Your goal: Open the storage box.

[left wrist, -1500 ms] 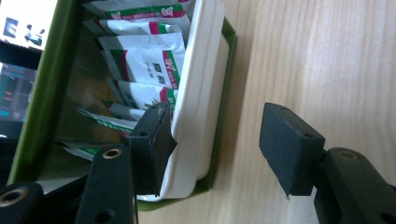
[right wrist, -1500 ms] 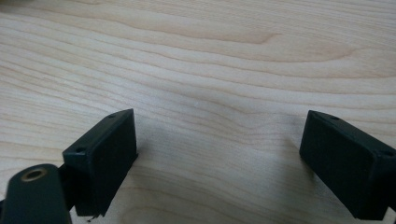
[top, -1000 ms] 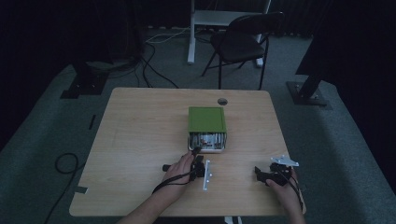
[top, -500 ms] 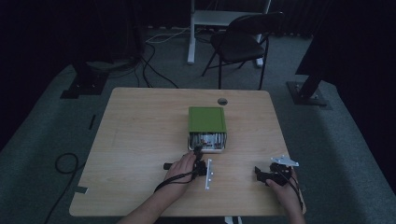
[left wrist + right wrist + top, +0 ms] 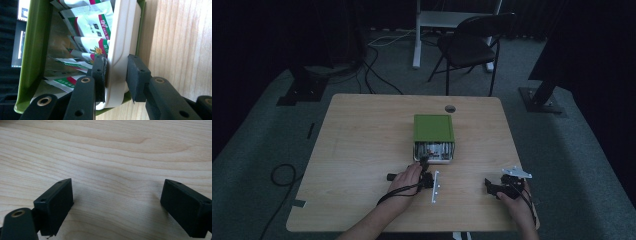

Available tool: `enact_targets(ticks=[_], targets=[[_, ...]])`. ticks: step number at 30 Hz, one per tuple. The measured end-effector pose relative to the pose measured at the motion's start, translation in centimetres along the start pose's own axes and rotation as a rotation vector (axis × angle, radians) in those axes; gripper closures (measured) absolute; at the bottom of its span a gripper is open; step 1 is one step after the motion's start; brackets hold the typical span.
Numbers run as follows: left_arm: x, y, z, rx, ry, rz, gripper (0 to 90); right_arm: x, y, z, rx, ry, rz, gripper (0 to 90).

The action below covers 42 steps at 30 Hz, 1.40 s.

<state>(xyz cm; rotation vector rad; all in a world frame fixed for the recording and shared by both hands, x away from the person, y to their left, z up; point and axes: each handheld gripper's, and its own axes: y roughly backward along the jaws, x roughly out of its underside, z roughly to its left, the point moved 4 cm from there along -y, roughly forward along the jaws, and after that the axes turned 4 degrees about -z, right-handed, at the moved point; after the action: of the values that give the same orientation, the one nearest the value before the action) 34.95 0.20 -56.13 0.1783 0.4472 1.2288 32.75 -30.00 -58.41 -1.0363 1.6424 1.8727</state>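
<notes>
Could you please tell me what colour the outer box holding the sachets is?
Green: the green rectangular box, best in the left gripper view.

wooden table (image 5: 362, 150); black folding chair (image 5: 472, 47), white desk leg (image 5: 417, 35), floor cables (image 5: 377, 75)

dim rm, grey carpet (image 5: 257, 150), black chair (image 5: 472, 45)

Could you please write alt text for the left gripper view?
The left gripper is shut on the white tray of a green box holding tea packets, one pad inside its rim and one outside, beside the wooden table.
</notes>
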Motion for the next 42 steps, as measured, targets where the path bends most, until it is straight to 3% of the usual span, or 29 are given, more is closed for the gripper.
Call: enact_targets(ticks=[14, 42], targets=[[-0.5, 0.8, -0.4, 0.009, -0.019, 0.005, 71.9, 0.0, 0.0, 0.0, 0.0, -0.001, 0.0, 10.7], [-1.5, 4.6, -2.4, 0.018, -0.04, -0.006, 72.3, 0.0, 0.0, 0.0, 0.0, -0.001, 0.0, 10.7]])
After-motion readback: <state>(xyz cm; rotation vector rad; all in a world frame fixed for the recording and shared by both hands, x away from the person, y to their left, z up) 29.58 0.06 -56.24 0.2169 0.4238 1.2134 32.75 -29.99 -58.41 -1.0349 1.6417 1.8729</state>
